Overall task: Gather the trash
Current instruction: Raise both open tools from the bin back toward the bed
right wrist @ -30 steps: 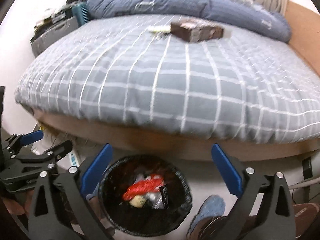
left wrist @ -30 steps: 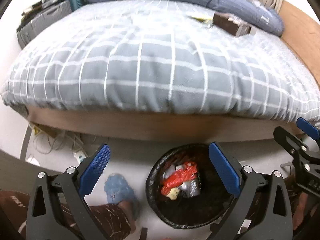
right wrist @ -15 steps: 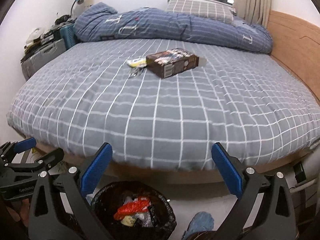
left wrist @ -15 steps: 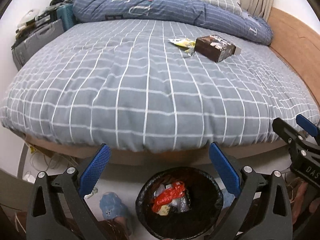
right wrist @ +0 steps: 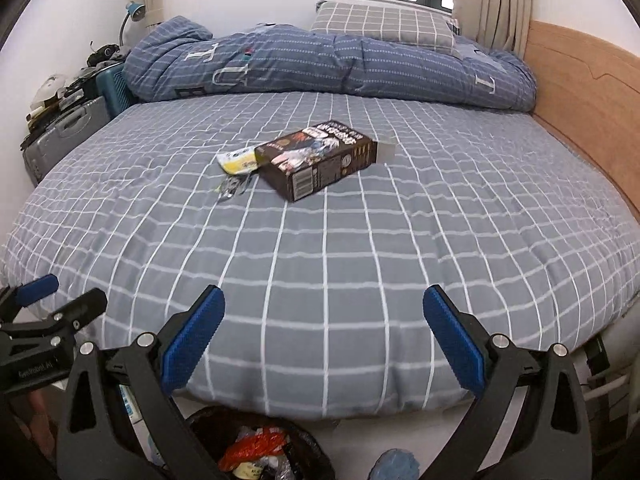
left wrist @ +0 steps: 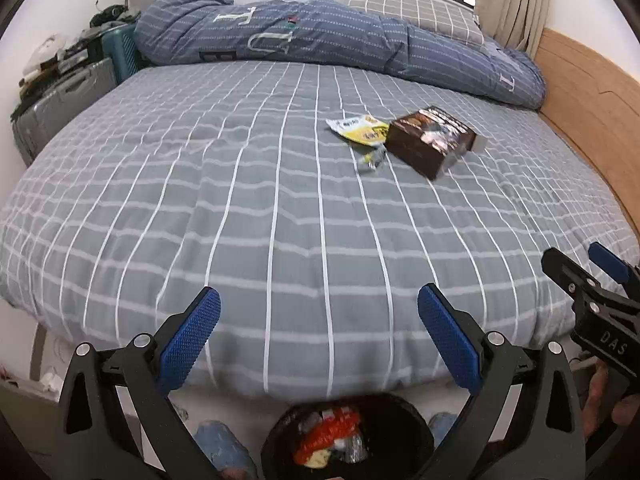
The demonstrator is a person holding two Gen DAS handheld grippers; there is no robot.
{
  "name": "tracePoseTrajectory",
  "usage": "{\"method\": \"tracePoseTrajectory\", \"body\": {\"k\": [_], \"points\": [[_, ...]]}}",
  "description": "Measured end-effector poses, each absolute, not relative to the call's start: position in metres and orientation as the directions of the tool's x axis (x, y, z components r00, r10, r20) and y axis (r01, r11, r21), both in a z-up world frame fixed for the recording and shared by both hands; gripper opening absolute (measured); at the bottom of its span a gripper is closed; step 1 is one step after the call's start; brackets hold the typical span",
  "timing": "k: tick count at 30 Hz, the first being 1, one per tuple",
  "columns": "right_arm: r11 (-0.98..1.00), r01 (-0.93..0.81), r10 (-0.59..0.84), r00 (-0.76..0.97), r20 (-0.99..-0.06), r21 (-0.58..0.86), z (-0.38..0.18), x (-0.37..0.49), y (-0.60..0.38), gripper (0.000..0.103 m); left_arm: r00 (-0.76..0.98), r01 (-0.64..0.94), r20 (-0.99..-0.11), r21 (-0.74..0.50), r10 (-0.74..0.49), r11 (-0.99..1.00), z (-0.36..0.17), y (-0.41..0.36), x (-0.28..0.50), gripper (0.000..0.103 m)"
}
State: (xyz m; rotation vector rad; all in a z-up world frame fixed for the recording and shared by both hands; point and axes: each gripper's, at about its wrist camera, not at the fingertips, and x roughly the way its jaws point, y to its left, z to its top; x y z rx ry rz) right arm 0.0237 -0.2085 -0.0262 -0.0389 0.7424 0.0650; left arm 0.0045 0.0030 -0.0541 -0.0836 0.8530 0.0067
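The wide bed wears a grey cover crossed by a white grid. On it lie a dark brown cardboard box with printed pictures and a yellow-and-white crinkled wrapper. A rolled navy quilt carries pale dotted stripes and grey letters. The round black-lined bin holds red plastic. Each black tool has blue textured pads.

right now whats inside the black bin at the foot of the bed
The bin holds a crumpled red-orange wrapper, some silvery foil and a pale yellowish scrap. Anything deeper is covered by that pile, and the gripper fingers block part of the rim.
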Motion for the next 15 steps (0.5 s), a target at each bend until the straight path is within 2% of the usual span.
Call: {"method": "tracePoseTrajectory", "body": {"k": [15], "points": [[1.000,-0.017,0.023,0.718,-0.696,0.015,-0.021,0.141,-0.218,0.095,0.678,-0.002,-0.735,-0.040,-0.028,0.999,-0.052,0.007,0.146,0.097]]}}
